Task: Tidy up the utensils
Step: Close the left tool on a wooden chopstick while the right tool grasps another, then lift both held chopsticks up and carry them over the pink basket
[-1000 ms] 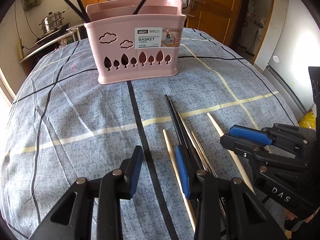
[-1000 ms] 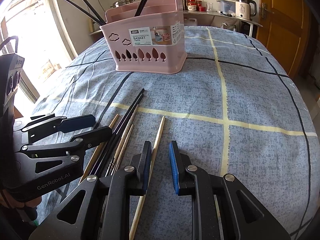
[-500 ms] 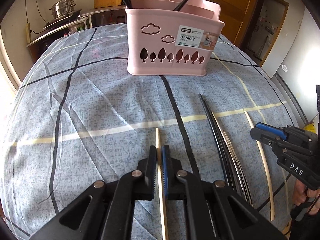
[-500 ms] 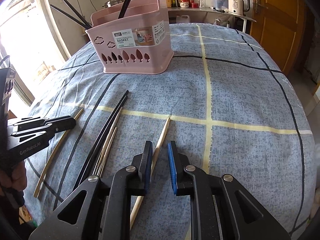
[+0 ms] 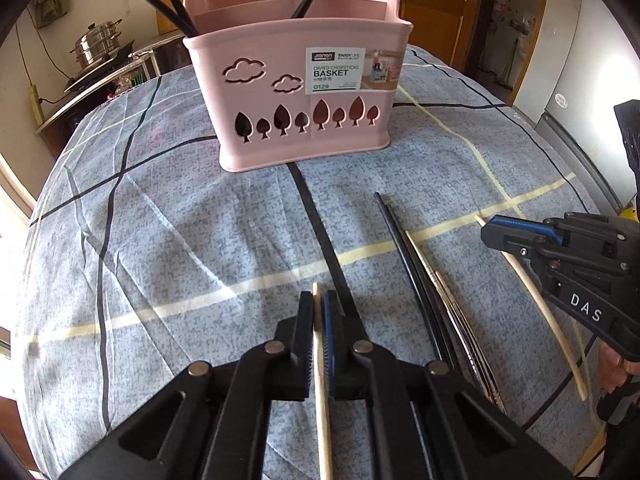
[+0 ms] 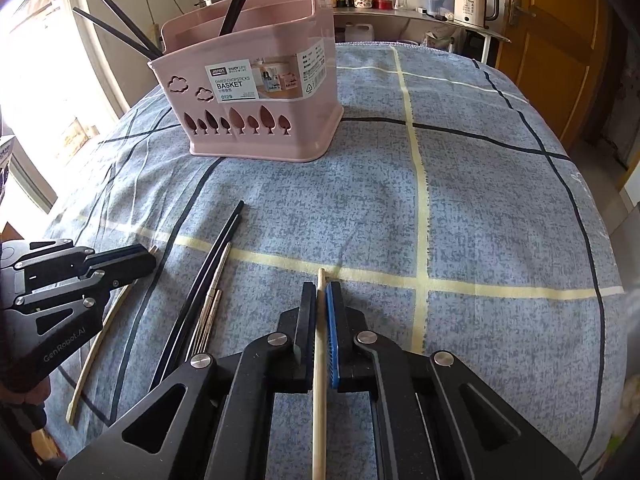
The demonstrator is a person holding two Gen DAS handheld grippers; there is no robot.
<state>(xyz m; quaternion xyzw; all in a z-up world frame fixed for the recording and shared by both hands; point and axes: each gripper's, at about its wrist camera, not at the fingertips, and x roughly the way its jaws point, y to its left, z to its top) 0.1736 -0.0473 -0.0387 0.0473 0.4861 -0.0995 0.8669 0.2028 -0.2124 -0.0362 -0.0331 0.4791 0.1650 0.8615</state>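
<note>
— On the near edge of the table point(image 5: 168, 240), from the left wrist: what is held?
— A pale wooden chopstick point(image 5: 320, 360) is pinched by the left gripper point(image 5: 318, 312), whose jaws have just been closing; a second ago it lay free.

— And from the right wrist?
— Another wooden chopstick point(image 6: 319, 352) is clamped by the right gripper point(image 6: 320, 300), likewise just closed. Lifting to the pink basket point(image 6: 256, 120), mid-table on blue checked cloth, is judged next. A kitchen shelf and kettle point(image 6: 472, 8) are seen behind.

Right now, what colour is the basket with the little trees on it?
The basket is pink, with cloud and tree cut-outs. The left wrist view shows it best.
</note>
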